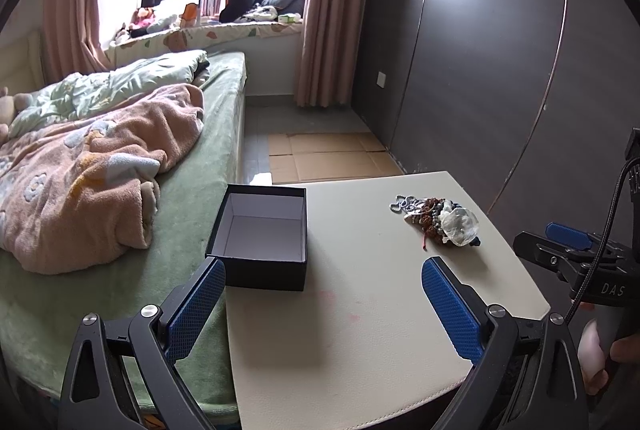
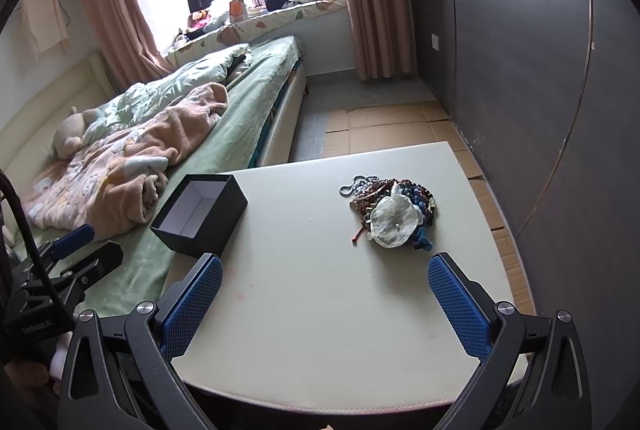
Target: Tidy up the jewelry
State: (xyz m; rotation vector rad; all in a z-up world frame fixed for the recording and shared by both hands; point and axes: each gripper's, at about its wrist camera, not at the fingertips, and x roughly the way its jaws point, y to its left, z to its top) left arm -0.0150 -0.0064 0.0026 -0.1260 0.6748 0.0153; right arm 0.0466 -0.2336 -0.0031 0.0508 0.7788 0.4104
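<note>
A heap of jewelry (image 1: 438,220) (image 2: 390,213) lies on the cream table (image 1: 360,330) (image 2: 312,310) toward its far right: beaded bracelets, a silver chain and a clear crystal flower on top. An empty black box (image 1: 262,236) (image 2: 200,216) with a white inside stands open at the table's left edge. My left gripper (image 1: 324,278) is open, hovering over the near table between box and heap. My right gripper (image 2: 325,276) is open too, short of the heap, which lies ahead and to the right. Each gripper shows in the other's view: the right gripper (image 1: 560,242), the left gripper (image 2: 80,242).
A bed (image 1: 120,189) (image 2: 168,133) with a green sheet and a pink blanket runs along the table's left side. A dark wall panel (image 1: 480,69) (image 2: 540,69) stands to the right. Cardboard sheets (image 1: 328,157) cover the floor beyond the table. A hand (image 1: 596,354) holds the right gripper's handle.
</note>
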